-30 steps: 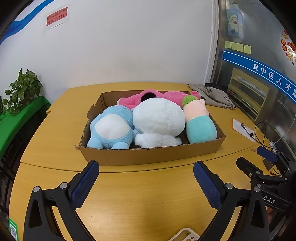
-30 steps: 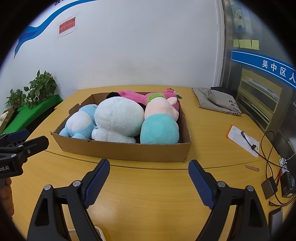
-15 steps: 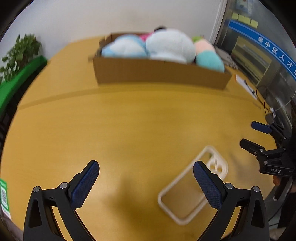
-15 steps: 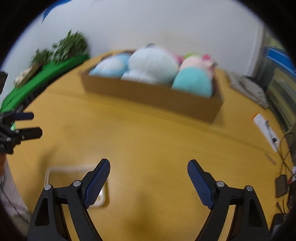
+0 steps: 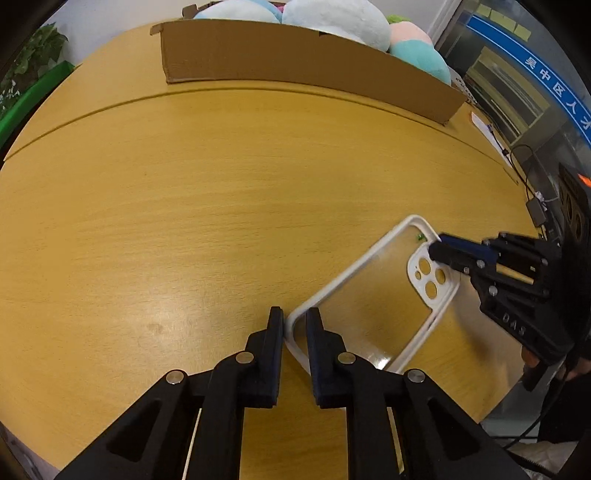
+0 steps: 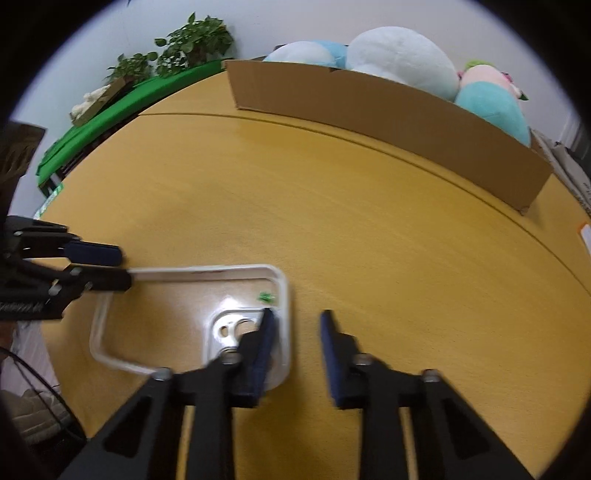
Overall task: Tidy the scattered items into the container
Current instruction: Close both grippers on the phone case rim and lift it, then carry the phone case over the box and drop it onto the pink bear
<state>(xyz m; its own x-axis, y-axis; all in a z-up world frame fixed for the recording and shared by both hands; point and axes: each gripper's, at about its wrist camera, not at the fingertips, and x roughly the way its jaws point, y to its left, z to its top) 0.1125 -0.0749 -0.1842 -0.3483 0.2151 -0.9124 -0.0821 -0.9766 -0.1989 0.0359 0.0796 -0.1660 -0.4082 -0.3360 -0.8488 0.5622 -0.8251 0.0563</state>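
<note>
A clear phone case [image 5: 369,306] with a white rim lies flat on the yellow wooden table [image 5: 221,203]. My left gripper [image 5: 295,325] is closing and is shut on the rim at the case's near corner. The right wrist view shows that gripper [image 6: 107,267] at the case's [image 6: 177,317] left end. My right gripper [image 6: 297,332] straddles the rim at the camera-hole corner, jaws closing. One finger [image 6: 266,332] is inside the case and the other stands clear on the table. It enters the left wrist view from the right [image 5: 441,251]. The cardboard box [image 5: 295,55] holds plush toys [image 5: 332,14].
The box [image 6: 369,99] runs along the far side of the table. Cables and a small adapter [image 5: 535,210] lie at the table's right edge, with a paper slip [image 5: 484,129] beyond. Potted plants [image 6: 184,40] stand on a green shelf at the far left.
Both grippers have dropped and tipped down from facing the box to the phone case. The left jaws went from wide to closed on the rim; the right jaws have narrowed around it.
</note>
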